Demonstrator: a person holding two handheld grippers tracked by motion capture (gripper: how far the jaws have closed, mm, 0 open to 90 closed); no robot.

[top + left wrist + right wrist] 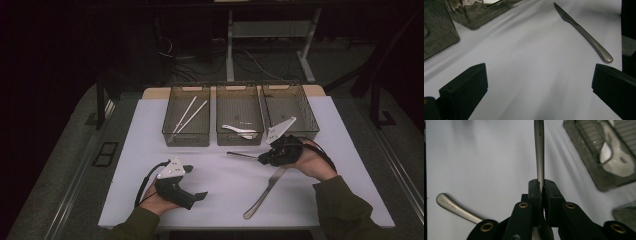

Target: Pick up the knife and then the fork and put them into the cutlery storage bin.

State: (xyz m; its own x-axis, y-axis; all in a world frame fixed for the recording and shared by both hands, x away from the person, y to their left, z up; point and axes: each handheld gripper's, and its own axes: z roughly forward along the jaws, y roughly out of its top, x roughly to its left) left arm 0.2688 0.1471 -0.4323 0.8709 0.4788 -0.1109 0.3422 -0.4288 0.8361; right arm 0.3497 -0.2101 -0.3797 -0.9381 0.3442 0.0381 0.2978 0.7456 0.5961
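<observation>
The left gripper [192,187] rested low on the white table [150,165], its jaws spread wide with nothing between them. Behind it stood the left bin [186,116] with two white sticks [189,114], then the middle bin [239,115] with white spoons [240,131]. A metal knife [265,192] lay flat on the table, near the right gripper [261,157]. That gripper's jaws were pressed tight on a metal utensil [539,150], whose handle stuck out towards the left, in front of the middle bin.
</observation>
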